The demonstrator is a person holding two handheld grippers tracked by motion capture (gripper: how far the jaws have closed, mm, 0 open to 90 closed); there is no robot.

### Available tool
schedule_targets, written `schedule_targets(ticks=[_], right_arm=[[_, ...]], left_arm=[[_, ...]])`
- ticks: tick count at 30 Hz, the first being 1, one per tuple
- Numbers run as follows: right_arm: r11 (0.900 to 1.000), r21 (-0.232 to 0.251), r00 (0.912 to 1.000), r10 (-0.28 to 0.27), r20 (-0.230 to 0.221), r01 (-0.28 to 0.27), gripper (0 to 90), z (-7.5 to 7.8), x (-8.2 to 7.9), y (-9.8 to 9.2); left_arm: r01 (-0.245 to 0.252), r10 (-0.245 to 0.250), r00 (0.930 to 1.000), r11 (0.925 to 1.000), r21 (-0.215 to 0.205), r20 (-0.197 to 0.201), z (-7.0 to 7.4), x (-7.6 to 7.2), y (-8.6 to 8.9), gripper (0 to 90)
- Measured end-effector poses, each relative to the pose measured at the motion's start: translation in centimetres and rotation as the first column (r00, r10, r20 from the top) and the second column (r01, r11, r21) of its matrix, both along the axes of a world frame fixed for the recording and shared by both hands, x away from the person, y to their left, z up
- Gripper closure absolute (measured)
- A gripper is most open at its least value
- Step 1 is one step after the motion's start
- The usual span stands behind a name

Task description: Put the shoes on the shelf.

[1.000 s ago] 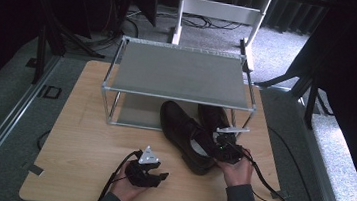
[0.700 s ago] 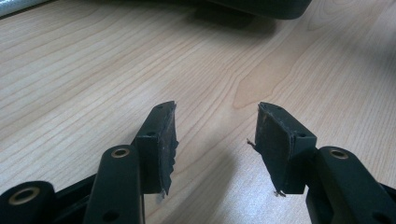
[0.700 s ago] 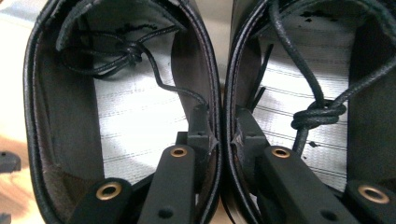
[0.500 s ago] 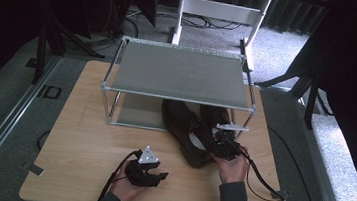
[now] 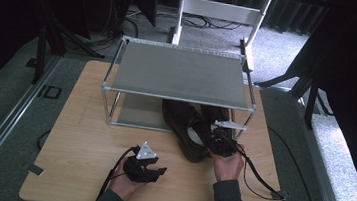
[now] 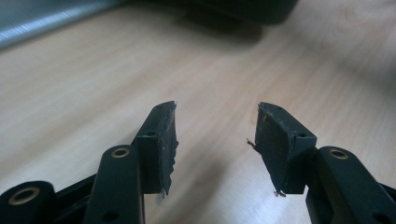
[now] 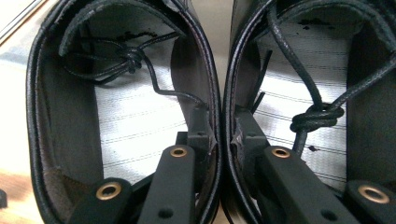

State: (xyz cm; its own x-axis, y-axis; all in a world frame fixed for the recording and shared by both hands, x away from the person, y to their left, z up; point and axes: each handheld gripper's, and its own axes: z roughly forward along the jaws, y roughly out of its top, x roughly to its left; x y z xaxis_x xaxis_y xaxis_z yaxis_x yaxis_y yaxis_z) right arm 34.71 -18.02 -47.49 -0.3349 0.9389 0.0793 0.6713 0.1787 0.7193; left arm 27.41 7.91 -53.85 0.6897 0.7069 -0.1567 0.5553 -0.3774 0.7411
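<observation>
Shoes clamped between hand-held gripper jaws

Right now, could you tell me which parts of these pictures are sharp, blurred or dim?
Left gripper view: the left tongs are sharp, the table beyond blurs. Right gripper view: the shoes are crisp and evenly lit. High view: soft focus, dark surroundings, and the rack shades the toes.

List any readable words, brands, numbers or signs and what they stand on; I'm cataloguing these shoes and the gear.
None can be read.
Shoes: the striped insoles bear no print that shows.
Right gripper: bare black jaws, no label.
Left gripper: no label.
Rack and table: unmarked.
</observation>
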Motion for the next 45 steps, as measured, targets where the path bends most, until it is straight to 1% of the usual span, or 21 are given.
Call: schedule_targets(ticks=[4, 7, 9, 12, 13, 14, 15, 16, 19, 22, 26, 28, 30, 32, 34, 37, 39, 41, 43, 44, 45], right_arm=[[1.0, 0.007, 0.9998, -0.018, 0.007, 0.018, 80.1, -0.2, 0.1, 0.2], [0.999, 0.015, 0.9995, -0.028, 0.014, 0.028, 80.2, -0.3, 0.1, 0.3], [0.999, 0.022, 0.9993, -0.032, 0.02, 0.032, 80.2, -0.3, 0.1, 0.3], [0.999, 0.027, 0.9989, -0.038, 0.026, 0.037, 80.1, -0.3, 0.1, 0.4], [0.999, 0.027, 0.9989, -0.038, 0.026, 0.037, 80.1, -0.3, 0.1, 0.4], [0.999, 0.028, 0.9987, -0.041, 0.029, 0.041, 80.1, -0.3, 0.1, 0.4], [0.999, 0.029, 0.9984, -0.045, 0.033, 0.044, 80.1, -0.4, 0.1, 0.5], [0.999, 0.029, 0.9982, -0.046, 0.037, 0.045, 80.1, -0.4, 0.1, 0.5], [0.998, 0.024, 0.997, -0.054, 0.056, 0.053, 80.1, -0.6, -0.1, 0.7], [0.998, -0.004, 0.9954, -0.06, 0.075, 0.06, 80.1, -0.6, -0.2, 1.3], [0.998, 0.004, 0.9944, -0.064, 0.084, 0.064, 80.1, -0.5, -0.2, 1.6], [0.998, 0.006, 0.9927, -0.063, 0.103, 0.063, 80.1, -0.5, -0.3, 1.9], [0.998, -0.003, 0.9908, -0.061, 0.121, 0.062, 80.1, -0.5, -0.4, 2.1], [0.998, -0.001, 0.9911, -0.058, 0.119, 0.059, 80.1, -0.5, -0.4, 2.0], [0.999, 0.002, 0.9905, -0.05, 0.128, 0.051, 80.2, -0.6, -0.2, 2.1], [0.999, -0.005, 0.9896, -0.05, 0.135, 0.051, 80.2, -0.8, -0.2, 2.3], [0.999, -0.021, 0.988, -0.045, 0.148, 0.049, 80.1, -1.0, -0.1, 2.8], [0.999, -0.025, 0.9876, -0.042, 0.151, 0.047, 80.1, -1.0, -0.1, 2.9], [0.998, -0.027, 0.9859, -0.044, 0.162, 0.049, 80.1, -1.0, 0.1, 3.3], [0.998, -0.027, 0.9859, -0.044, 0.162, 0.049, 80.1, -1.0, 0.1, 3.3], [0.998, -0.024, 0.9846, -0.047, 0.169, 0.052, 80.1, -1.0, 0.3, 3.5]], left_arm=[[-0.039, 0.039, 0.9989, 0.9992, 0.002, 0.028, 0.9, 1.4, 0.2, 49.1], [-0.086, 0.086, 0.9948, 0.9963, 0.002, 0.055, 1.7, 2.8, 0.1, 50.3], [-0.133, 0.133, 0.9885, 0.9911, -0.01, 0.071, 2.1, 3.7, 0.0, 52.6], [-0.208, 0.211, 0.9745, 0.9771, -0.045, 0.077, 2.6, 5.1, -0.1, 58.4], [-0.208, 0.211, 0.9745, 0.9771, -0.045, 0.077, 2.6, 5.1, -0.1, 62.2], [-0.235, 0.239, 0.968, 0.9705, -0.053, 0.078, 2.9, 5.8, -0.4, 62.2], [-0.244, 0.248, 0.9658, 0.9681, -0.055, 0.075, 2.9, 6.1, -0.6, 68.9], [-0.251, 0.256, 0.9638, 0.9661, -0.059, 0.076, 3.1, 6.4, -0.8, 71.3], [-0.251, 0.256, 0.9621, 0.9662, -0.058, 0.094, 3.4, 6.8, -1.9, 81.8], [-0.247, 0.251, 0.9628, 0.9675, -0.054, 0.099, 3.5, 6.9, -2.9, 89.1], [-0.236, 0.24, 0.9661, 0.9704, -0.051, 0.096, 3.3, 7.1, -3.9, 89.7], [-0.248, 0.253, 0.962, 0.9673, -0.052, 0.104, 3.4, 7.2, -4.1, 89.8], [-0.243, 0.248, 0.9639, 0.9678, -0.067, 0.096, 3.4, 7.5, -4.0, 89.8], [-0.242, 0.248, 0.9649, 0.9674, -0.076, 0.088, 3.5, 7.7, -3.9, 89.8], [-0.244, 0.25, 0.9626, 0.9676, -0.063, 0.105, 3.4, 8.2, -4.1, 89.9], [-0.246, 0.251, 0.9625, 0.9672, -0.064, 0.102, 3.2, 8.6, -4.2, 89.9], [-0.254, 0.258, 0.9594, 0.966, -0.049, 0.115, 3.1, 8.9, -4.3, 90.0], [-0.255, 0.259, 0.9588, 0.9657, -0.048, 0.117, 3.1, 9.0, -4.2, 90.0], [-0.261, 0.264, 0.9553, 0.9645, -0.042, 0.133, 3.2, 9.4, -4.1, 90.0], [-0.261, 0.264, 0.9553, 0.9645, -0.042, 0.133, 3.2, 9.4, -4.1, 90.0], [-0.264, 0.266, 0.9527, 0.9639, -0.038, 0.146, 3.3, 9.6, -4.1, 90.0]])
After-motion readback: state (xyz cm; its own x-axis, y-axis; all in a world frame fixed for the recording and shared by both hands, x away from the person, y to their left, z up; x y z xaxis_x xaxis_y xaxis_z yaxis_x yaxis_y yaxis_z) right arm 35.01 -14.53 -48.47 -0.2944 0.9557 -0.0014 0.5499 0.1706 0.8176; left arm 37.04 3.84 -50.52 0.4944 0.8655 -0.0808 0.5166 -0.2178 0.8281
